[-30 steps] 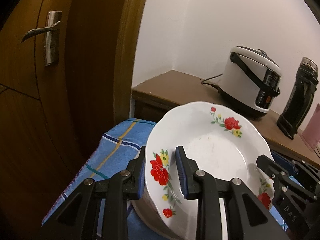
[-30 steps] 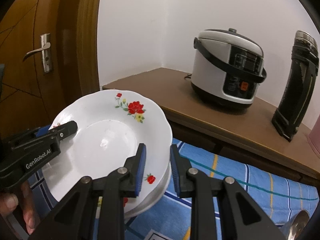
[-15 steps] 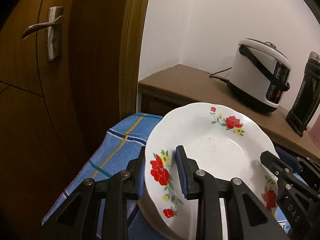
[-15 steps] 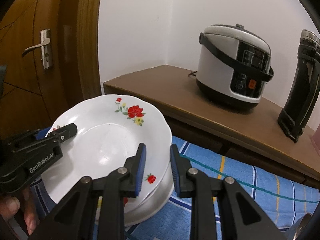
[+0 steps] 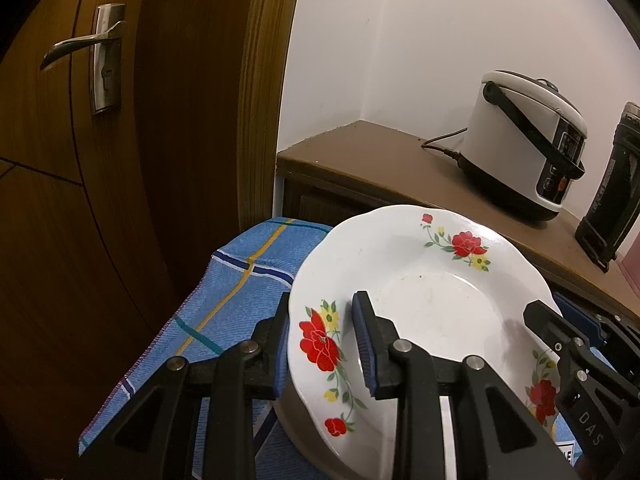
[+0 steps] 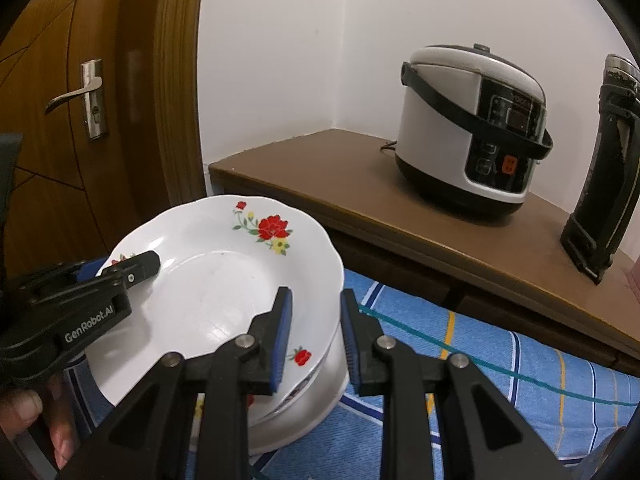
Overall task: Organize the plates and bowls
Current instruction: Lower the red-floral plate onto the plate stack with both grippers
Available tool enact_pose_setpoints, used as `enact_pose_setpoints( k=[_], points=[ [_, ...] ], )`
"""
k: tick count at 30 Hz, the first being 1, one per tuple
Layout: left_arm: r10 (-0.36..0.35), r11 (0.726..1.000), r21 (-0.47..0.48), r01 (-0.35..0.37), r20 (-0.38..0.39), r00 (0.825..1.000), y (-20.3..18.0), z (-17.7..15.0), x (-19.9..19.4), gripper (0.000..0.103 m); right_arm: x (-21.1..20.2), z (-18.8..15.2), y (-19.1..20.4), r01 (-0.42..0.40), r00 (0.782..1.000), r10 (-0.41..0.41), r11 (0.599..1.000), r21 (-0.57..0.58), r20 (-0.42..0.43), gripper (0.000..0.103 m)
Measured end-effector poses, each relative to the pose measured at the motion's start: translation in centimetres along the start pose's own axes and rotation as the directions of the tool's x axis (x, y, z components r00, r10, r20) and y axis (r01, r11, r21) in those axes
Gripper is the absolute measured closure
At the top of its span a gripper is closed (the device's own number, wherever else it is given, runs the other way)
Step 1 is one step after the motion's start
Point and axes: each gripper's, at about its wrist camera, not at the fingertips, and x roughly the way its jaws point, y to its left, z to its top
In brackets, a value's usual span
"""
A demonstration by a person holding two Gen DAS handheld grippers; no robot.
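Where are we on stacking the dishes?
Done: a stack of white dishes sits on the blue cloth. In hand: both tongs, left and right, straddle the floral plate's rim atop that stack. Left: letting go; other dishes aren't in view.

You had a white plate [image 5: 432, 300] with red and yellow flowers, a blue cloth [image 5: 236, 280] striped yellow, white and teal, a white-and-black cooker [image 6: 472, 128], brown door [image 5: 80, 200].

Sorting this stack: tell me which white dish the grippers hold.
The topmost white scalloped plate with red flowers; the left gripper and right gripper both pinch its rim. The white dishes beneath are ungripped.
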Motion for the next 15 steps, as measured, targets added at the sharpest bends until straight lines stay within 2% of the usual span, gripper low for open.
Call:
enact_pose_setpoints(
  k=[15],
  points=[
    [0.005, 1.0, 0.012, -0.005, 0.001, 1.0, -0.45, -0.15, 0.22, 0.072, 0.3, -0.17, -0.1, 0.0, 1.0, 0.0, 1.0, 0.01, 0.006, 0.078]
  ],
)
